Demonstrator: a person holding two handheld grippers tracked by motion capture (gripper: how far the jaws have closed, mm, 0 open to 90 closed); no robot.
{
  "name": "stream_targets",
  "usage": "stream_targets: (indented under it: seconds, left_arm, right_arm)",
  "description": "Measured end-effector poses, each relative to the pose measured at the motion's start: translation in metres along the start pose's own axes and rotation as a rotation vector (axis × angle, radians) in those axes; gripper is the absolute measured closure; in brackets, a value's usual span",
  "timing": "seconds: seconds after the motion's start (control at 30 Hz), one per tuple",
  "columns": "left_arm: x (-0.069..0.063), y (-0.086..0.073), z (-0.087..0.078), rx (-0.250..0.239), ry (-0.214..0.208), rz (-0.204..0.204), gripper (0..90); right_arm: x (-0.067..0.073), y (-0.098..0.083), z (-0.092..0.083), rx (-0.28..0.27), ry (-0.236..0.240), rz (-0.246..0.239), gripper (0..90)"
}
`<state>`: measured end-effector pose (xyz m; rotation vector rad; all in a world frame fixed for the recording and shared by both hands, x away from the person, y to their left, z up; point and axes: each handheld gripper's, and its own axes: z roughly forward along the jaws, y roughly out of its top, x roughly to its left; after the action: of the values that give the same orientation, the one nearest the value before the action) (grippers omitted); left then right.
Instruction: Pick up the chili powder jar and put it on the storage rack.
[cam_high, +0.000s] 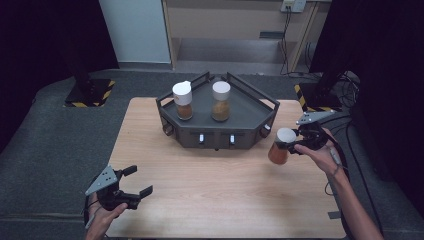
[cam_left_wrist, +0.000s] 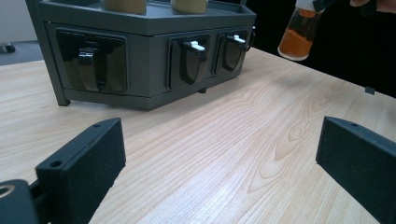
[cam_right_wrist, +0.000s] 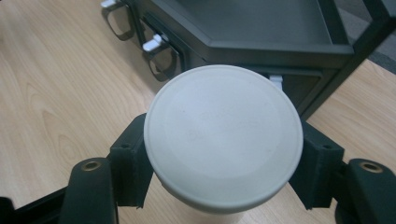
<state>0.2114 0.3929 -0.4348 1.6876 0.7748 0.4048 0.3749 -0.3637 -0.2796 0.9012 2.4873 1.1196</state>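
A dark grey hexagonal rack (cam_high: 218, 131) stands at the back middle of the wooden table, and two white-capped spice jars (cam_high: 183, 100) (cam_high: 221, 101) are upright on its top tray. A third jar (cam_high: 279, 146) of orange powder hangs tilted above the table to the right of the rack, with my right gripper (cam_high: 295, 142) shut on it just below its white cap (cam_right_wrist: 223, 135). In the left gripper view the same jar (cam_left_wrist: 300, 31) shows at the top right. My left gripper (cam_high: 138, 182) rests open near the table's front left corner, its jaws apart over bare wood.
The rack's front faces carry small drawers with white-tipped handles (cam_left_wrist: 194, 53). The table's front edge (cam_high: 225, 235) lies close to my left hand. Dark floor, a stand base with yellow stripes (cam_high: 90, 92) and cables (cam_high: 345, 85) surround the table.
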Motion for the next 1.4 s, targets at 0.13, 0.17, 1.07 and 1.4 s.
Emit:
stream_targets:
  seconds: [0.13,0.17,1.07,1.4]
  left_arm:
    - [0.0,0.0,0.0,-0.001,0.0,-0.005,0.1]
    - [0.0,-0.001,0.0,-0.002,0.001,-0.007,0.1]
    - [0.001,-0.001,-0.001,-0.006,0.0,-0.014,0.1]
    - [0.002,-0.002,-0.001,-0.008,0.0,-0.018,0.1]
  right_arm:
    - [-0.003,0.013,-0.001,0.006,0.031,-0.019,33.9]
    - [-0.003,0.015,-0.001,0.005,0.039,-0.022,33.9]
    - [-0.003,0.085,-0.011,0.02,0.105,-0.111,33.9]
    - [-0.002,0.104,-0.012,0.023,0.111,-0.124,33.9]
